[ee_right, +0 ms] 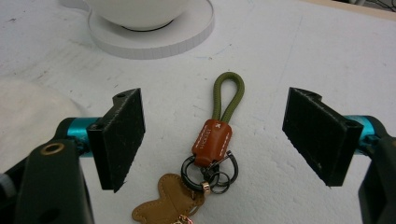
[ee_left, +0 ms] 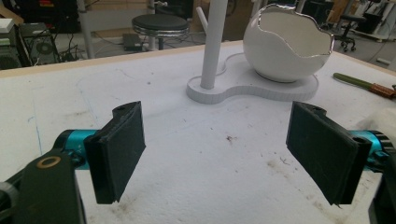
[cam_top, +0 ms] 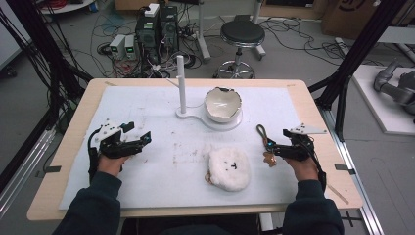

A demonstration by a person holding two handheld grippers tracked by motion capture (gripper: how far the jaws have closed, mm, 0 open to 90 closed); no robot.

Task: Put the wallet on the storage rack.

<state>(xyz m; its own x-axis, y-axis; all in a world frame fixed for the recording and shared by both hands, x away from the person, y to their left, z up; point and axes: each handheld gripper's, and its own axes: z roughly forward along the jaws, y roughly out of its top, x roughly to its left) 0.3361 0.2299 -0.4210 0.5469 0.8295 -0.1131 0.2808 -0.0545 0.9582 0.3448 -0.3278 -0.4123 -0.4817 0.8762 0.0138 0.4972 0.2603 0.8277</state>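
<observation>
Spread wide, the right gripper (ee_right: 212, 140) straddles a keychain (ee_right: 210, 154) at the mat's (cam_top: 161, 181) four o'clock; light and floppy, it looks best pinched at its stiff leather collar.

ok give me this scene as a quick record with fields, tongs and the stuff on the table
left tongs: open, nothing between the jaws, over bare white mat
right tongs: open, jaws either side of the keychain, not pressing it
keychain: olive green cord loop with brown leather tab, metal rings and tan charm, lying flat on the mat
bowl: white cracked-eggshell-shaped bowl on a white stand base with upright white post
plush: fluffy white round plush toy with small face, near the table's front edge
</observation>
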